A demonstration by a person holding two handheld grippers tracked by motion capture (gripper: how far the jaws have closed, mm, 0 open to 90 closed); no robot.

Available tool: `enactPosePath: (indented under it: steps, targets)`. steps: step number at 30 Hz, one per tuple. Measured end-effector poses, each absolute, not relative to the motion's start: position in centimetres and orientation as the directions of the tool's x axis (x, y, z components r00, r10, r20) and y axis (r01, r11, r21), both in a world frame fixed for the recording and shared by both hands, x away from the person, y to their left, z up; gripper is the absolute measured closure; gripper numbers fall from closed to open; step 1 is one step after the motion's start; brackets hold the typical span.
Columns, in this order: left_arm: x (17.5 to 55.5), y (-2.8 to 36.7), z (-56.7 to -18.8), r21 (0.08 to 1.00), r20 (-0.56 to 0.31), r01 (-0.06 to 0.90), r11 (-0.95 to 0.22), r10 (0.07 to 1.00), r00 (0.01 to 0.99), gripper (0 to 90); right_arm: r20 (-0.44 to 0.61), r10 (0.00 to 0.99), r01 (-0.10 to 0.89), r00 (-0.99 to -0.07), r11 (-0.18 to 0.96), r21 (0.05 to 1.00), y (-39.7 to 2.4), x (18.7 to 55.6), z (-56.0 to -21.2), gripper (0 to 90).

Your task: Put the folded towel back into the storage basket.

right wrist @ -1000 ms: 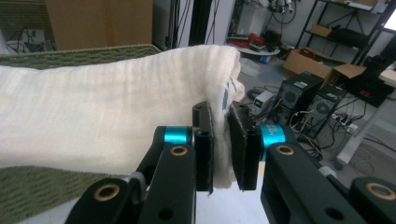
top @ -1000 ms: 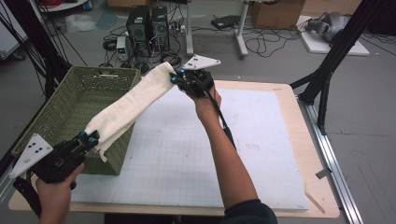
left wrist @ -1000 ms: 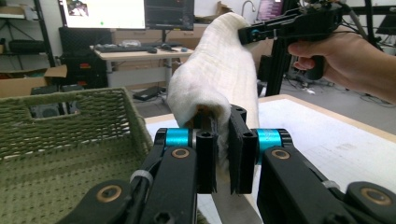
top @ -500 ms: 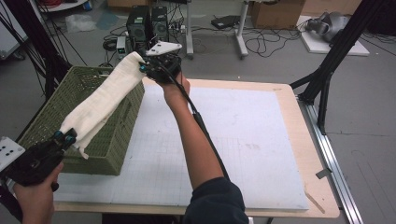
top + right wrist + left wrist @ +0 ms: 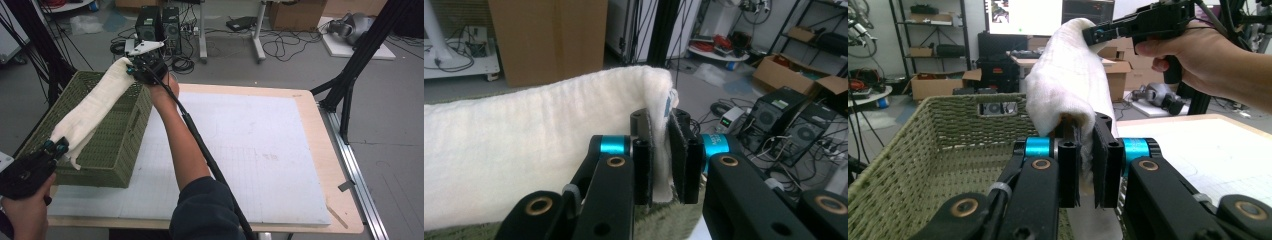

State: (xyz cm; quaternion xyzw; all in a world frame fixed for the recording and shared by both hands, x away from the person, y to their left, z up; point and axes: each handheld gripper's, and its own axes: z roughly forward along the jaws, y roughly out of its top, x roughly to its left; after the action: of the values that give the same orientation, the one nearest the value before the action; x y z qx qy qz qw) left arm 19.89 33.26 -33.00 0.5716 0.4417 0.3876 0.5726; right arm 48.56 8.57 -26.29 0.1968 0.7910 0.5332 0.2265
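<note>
High view, both grippers, left gripper (image 5: 56, 146), right gripper (image 5: 134, 70), clamped on towel (image 5: 92, 107) ends, stretched over basket (image 5: 117, 145) rim.

A lab: computer towers (image 5: 159, 22), floor cables (image 5: 280, 47), equipment shelves (image 5: 930, 45)

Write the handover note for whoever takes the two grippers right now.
Left gripper: shut on the near end of the white towel.
Right gripper: shut on the far end, out past the far rim of the green basket.
Towel: folded lengthwise, stretched between both grippers above the basket, not resting inside it.
Done: towel folded and lifted over the basket.
Left: probably lower it into the basket, then open both jaws.
</note>
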Motion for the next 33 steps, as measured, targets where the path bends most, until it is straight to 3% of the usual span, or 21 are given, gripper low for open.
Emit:
enactPosePath:
  steps: [14, 18, 19, 20, 21, 24, 33]
  targets:
    - [20.5, 34.4, -33.7, 0.993, -0.095, 0.092, 0.072, 0.954, 0.284, 82.5, -0.166, 0.571, 0.083, -0.804, 0.384, 0.919, 12.0, 49.4, -26.9, 81.1]
    - [21.4, 34.8, -34.1, 0.988, -0.081, 0.15, 0.041, 0.959, 0.27, 78.2, -0.147, 0.582, 0.112, -0.8, 0.386, 0.916, 12.9, 49.7, -27.6, 81.1]
    - [21.6, 35.0, -34.3, 0.982, -0.093, 0.18, 0.048, 0.963, 0.252, 55.7, -0.156, 0.592, 0.131, -0.79, 0.412, 0.902, 14.0, 50.0, -28.4, 67.9]
    - [21.7, 35.2, -34.4, 0.977, -0.107, 0.205, 0.059, 0.967, 0.231, 55.7, -0.156, 0.592, 0.131, -0.79, 0.412, 0.902, 14.0, 50.0, -28.4, 67.9]
    - [21.7, 35.3, -34.4, 0.976, -0.103, 0.208, 0.059, 0.973, 0.205, 43.5, -0.159, 0.66, 0.182, -0.735, 0.416, 0.891, 15.1, 50.2, -29.5, 42.0]
    - [21.0, 35.7, -34.2, 0.985, -0.051, 0.169, 0.026, 0.989, 0.141, 38.3, -0.105, 0.676, 0.217, -0.73, 0.375, 0.901, 15.4, 50.2, -30.1, 37.8]
    - [20.7, 36.1, -33.5, 0.987, -0.111, 0.136, 0.083, 0.971, 0.212, 33.2, -0.081, 0.596, 0.179, -0.799, 0.365, 0.914, 13.1, 48.9, -30.4, 34.0]
